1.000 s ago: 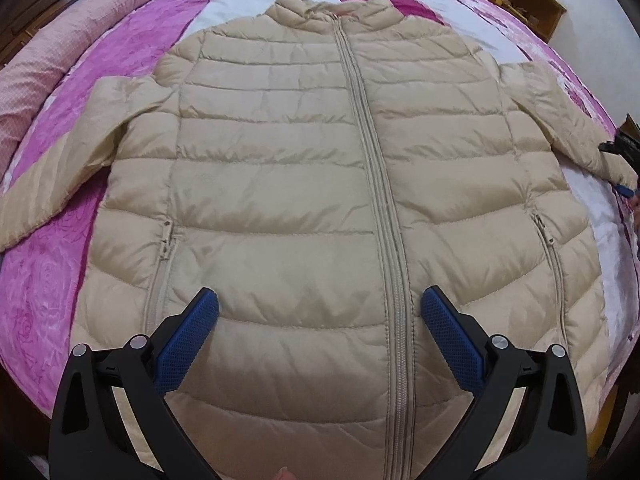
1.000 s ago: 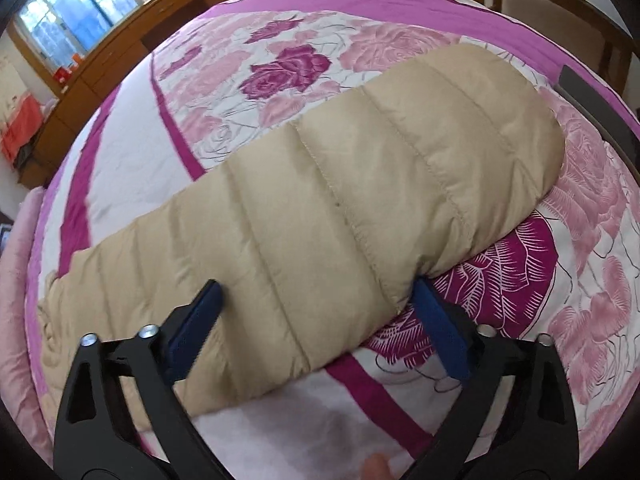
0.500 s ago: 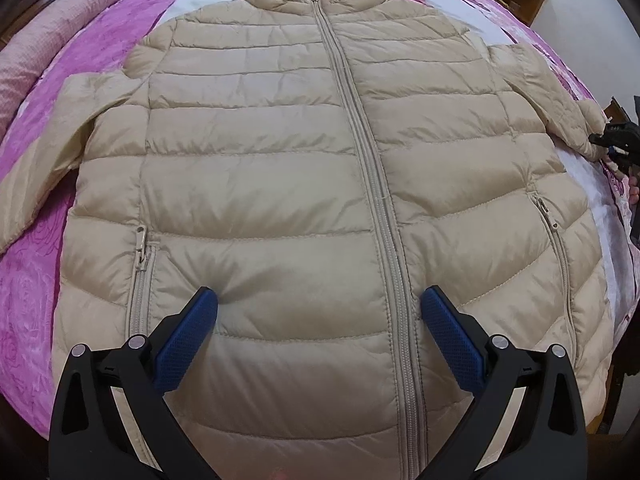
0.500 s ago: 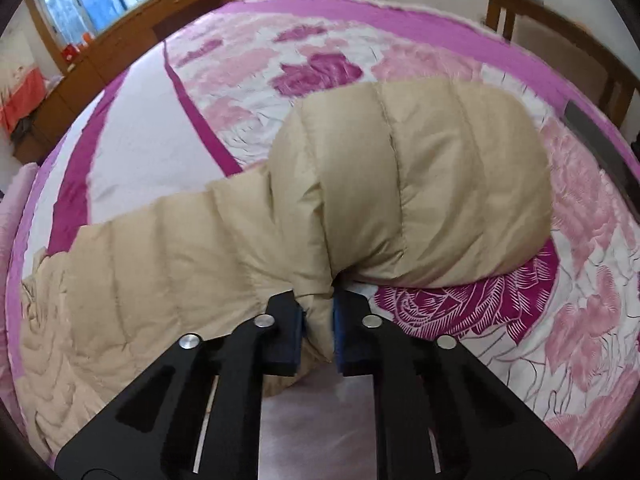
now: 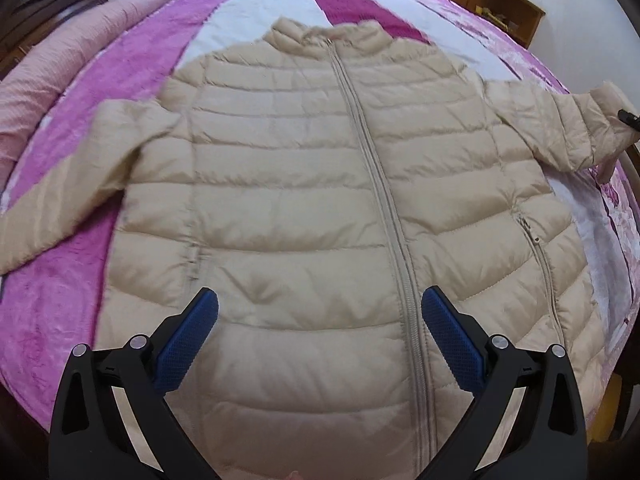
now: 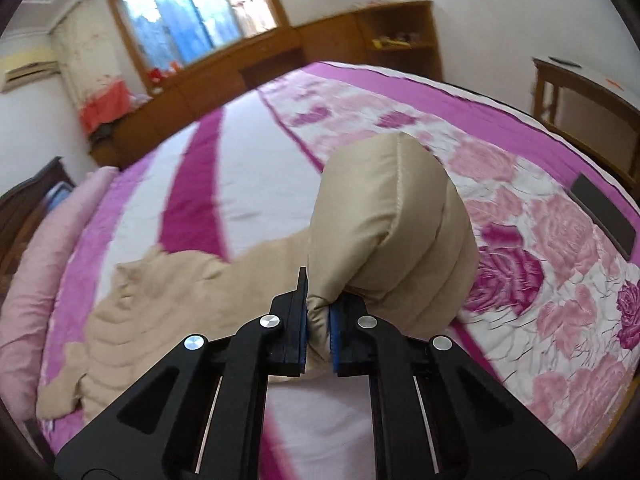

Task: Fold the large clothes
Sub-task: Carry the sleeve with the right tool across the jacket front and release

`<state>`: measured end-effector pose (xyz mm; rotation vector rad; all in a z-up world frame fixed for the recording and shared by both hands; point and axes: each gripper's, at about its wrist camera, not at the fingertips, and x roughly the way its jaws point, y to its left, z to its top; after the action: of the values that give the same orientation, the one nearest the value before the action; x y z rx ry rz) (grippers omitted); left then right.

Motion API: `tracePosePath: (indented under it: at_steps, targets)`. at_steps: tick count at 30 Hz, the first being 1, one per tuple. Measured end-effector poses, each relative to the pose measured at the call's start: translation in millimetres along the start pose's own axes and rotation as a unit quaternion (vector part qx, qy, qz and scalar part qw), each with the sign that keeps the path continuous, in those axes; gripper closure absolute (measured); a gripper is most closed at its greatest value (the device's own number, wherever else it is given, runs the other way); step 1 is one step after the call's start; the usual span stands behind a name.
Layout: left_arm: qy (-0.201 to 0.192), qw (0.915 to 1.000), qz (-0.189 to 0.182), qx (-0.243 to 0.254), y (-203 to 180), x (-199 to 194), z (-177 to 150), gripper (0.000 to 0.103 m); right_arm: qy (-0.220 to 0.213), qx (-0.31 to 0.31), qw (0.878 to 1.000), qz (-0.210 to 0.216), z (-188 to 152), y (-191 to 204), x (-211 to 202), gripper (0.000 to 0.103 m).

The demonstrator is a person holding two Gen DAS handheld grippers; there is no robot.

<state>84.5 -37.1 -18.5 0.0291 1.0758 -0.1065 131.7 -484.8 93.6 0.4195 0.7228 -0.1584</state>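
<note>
The jacket [image 5: 320,200] lies front up and zipped on the bed [image 5: 60,280], collar toward the far side, so its body is flat and ready for the sleeves to fold in. Your right gripper [image 6: 318,320] is clamped tight on the cuff of the right sleeve [image 6: 384,216], which stands up off the bed beside the jacket's body; I judge you hold it there so the sleeve can swing in across the chest. Your left gripper [image 5: 320,328] hangs over the jacket's hem with its jaws wide and nothing in them, likely waiting its turn.

The left sleeve [image 5: 52,208] runs off the frame edge in the left view, so its cuff is unseen. The hem hides behind the left gripper's frame. Blur softens the jacket's left side and the far bed. The right sleeve's bulge covers what lies behind it.
</note>
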Motion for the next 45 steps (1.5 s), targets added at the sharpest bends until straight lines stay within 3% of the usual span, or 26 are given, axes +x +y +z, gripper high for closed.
tracePosePath:
  at_steps: [7, 12, 21, 26, 32, 38, 41, 45]
  targets:
    - [-0.027, 0.9995, 0.012, -0.016, 21, -29, 0, 0.005, -0.016, -0.054, 0.997, 0.054, -15, 73, -26, 0.094]
    - [-0.037, 0.9987, 0.018, -0.029, 36, -40, -3, 0.005, -0.009, -0.072, 0.994, 0.086, -25, 112, -22, 0.094]
    - [-0.030, 0.9971, 0.016, -0.068, 64, -34, -8, 0.005, 0.053, -0.111, 0.984, 0.125, -61, 189, 31, 0.094]
    - [-0.034, 0.9964, 0.033, -0.070, 79, -33, -11, 0.005, 0.091, -0.126, 0.978, 0.140, -90, 220, 62, 0.094]
    - [-0.030, 0.9955, 0.033, -0.084, 92, -31, -14, 0.005, 0.149, -0.128, 0.971, 0.137, -128, 235, 112, 0.094]
    - [-0.024, 0.9952, 0.035, -0.088, 99, -27, -17, 0.005, 0.179, -0.131, 0.967, 0.128, -149, 242, 140, 0.092]
    - [-0.022, 0.9951, 0.037, -0.089, 99, -25, -17, 0.005, 0.185, -0.132, 0.964, 0.138, -154, 244, 148, 0.084]
    - [-0.023, 0.9955, 0.032, -0.086, 95, -24, -14, 0.005, 0.188, -0.117, 0.959, 0.176, -153, 242, 138, 0.054]
